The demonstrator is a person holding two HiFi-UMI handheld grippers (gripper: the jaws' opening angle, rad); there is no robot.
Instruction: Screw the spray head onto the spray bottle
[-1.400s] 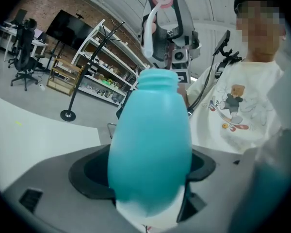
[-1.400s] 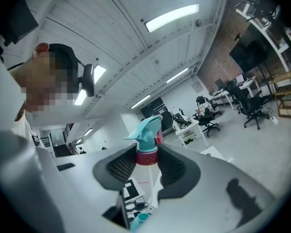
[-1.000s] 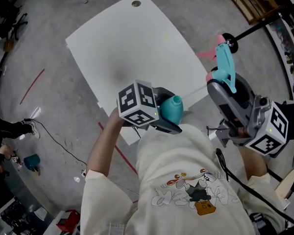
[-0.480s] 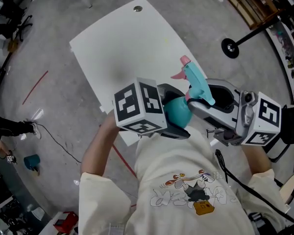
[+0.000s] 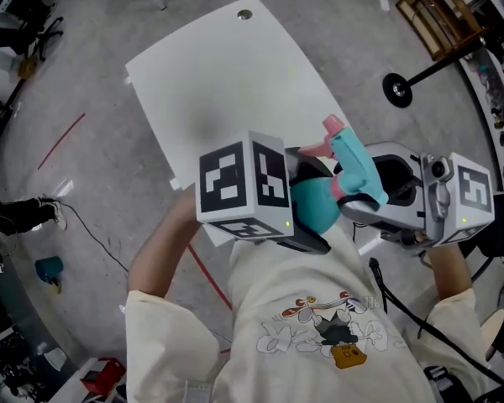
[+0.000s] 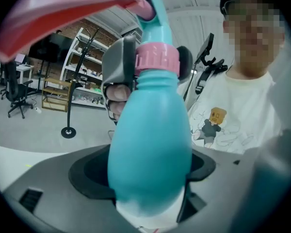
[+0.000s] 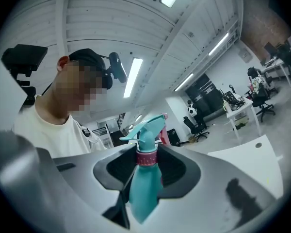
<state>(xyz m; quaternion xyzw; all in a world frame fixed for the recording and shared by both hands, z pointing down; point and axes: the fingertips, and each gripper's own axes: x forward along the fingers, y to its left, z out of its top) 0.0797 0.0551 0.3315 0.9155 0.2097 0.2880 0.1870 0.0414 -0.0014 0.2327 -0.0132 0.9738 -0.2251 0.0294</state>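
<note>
Teal plastic makes the pear-shaped spray bottle (image 6: 150, 149), which is held up in the air in front of the person's chest, above the near edge of the table. On its neck sits the teal spray head (image 5: 353, 170), which has a pink nozzle tip (image 5: 333, 125), and the ribbed pink collar (image 6: 155, 57) of the head lies directly on top of the bottle's neck. How far the collar is turned onto the thread, I cannot tell. The left gripper (image 5: 307, 200) has its jaws closed around the wide lower body of the bottle, so the bottle fills the gap between them in the left gripper view. The right gripper (image 5: 353, 187) comes from the other side, and its jaws are closed to a middle width on the spray head at the pink collar; the left gripper view shows one jaw on each side of the collar. Each gripper carries its cube with black and white square markers, the left one (image 5: 244, 187) near the middle of the head view and the right one (image 5: 470, 193) at the right edge. Below them is the person's cream T-shirt (image 5: 319, 326) with a cartoon print. Beyond the grippers stands the white table (image 5: 227, 82) on a grey floor (image 5: 92, 183). A red line (image 5: 60, 141) is on the floor at the left, and a round black base (image 5: 396, 89) of a stand is at the upper right.
</note>
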